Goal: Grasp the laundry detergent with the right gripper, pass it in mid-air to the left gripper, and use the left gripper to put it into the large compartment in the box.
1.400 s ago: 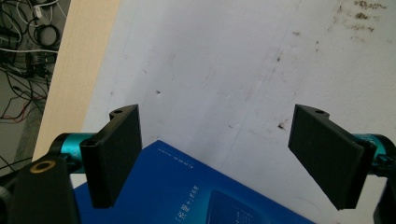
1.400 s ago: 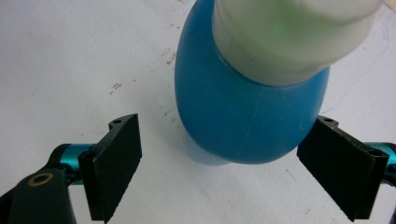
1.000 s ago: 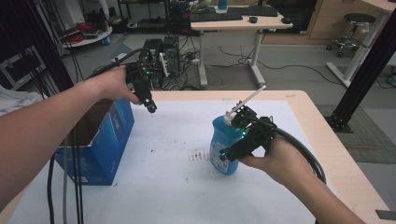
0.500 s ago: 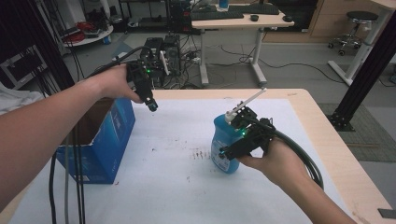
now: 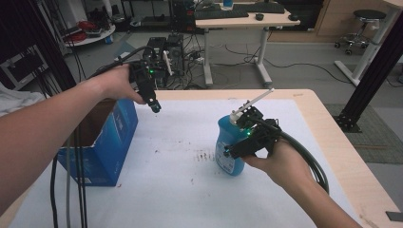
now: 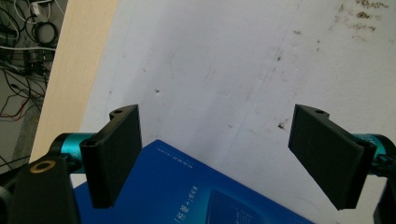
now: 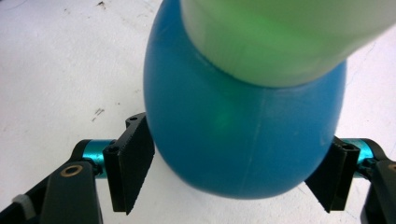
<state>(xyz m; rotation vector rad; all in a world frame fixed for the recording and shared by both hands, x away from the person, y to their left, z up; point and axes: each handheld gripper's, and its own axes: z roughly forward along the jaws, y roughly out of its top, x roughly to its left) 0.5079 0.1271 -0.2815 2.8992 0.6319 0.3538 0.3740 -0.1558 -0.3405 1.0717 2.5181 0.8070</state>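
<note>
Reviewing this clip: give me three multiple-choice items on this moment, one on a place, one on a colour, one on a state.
1. Where is the box?
A. at the table's left edge
B. at the right edge
C. on the floor

2. What colour is the bottle?
A. red
B. blue
C. yellow

3. How are the right gripper jaws?
A. far from the bottle
B. either side of the bottle, closing in
C. shut with nothing between

Key: 1 A, the high view shows it at the left. 2 B, blue body, pale top. 3 B, the jaws flank the bottle and have just been closing.
</note>
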